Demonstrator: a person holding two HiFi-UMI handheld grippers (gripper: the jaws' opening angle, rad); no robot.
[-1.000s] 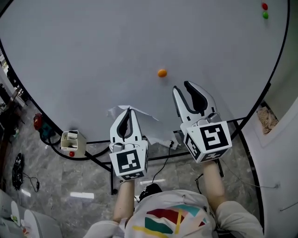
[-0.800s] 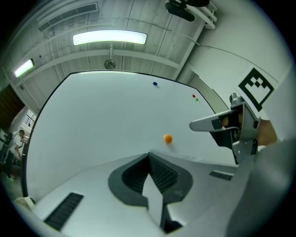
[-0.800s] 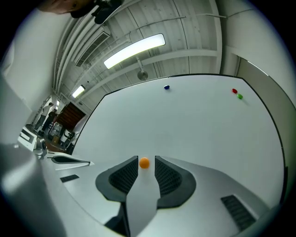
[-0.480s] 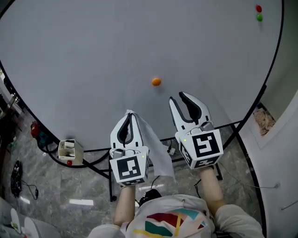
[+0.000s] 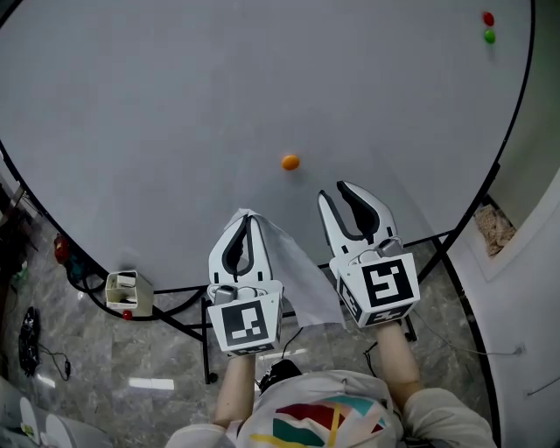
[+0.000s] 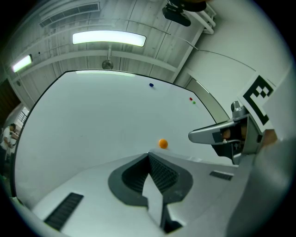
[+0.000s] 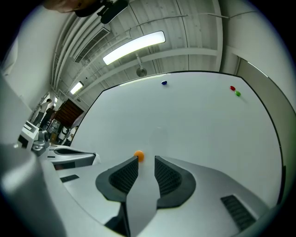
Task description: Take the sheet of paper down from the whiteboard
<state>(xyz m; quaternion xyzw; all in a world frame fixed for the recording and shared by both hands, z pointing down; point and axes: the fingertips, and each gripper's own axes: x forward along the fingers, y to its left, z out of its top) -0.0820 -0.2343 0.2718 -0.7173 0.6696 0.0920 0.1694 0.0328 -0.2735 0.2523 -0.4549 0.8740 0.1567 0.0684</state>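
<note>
The whiteboard [image 5: 219, 96] fills most of the head view, bare but for an orange magnet [image 5: 290, 162]. My left gripper [image 5: 248, 215] is shut on the sheet of paper [image 5: 293, 262], which is off the board and droops from the jaw tips down to the right. In the left gripper view the jaws [image 6: 149, 155] meet at the tip, with a pale strip between the pads. My right gripper [image 5: 334, 191] is open and holds nothing, just below the magnet. In the right gripper view the orange magnet [image 7: 138, 156] sits right at the gripper's [image 7: 146, 159] left fingertip.
Red [image 5: 488, 18] and green [image 5: 489, 37] magnets sit at the board's top right, a blue magnet [image 6: 151, 85] higher up. A small box [image 5: 122, 291] hangs at the board's lower left edge. The stand's black legs [image 5: 197, 319] and cables lie on the floor below.
The sheet, crumpled and spread behind the left gripper a second ago, now hangs as a narrow fold to its right. Both grippers have drawn slightly down from the board.
</note>
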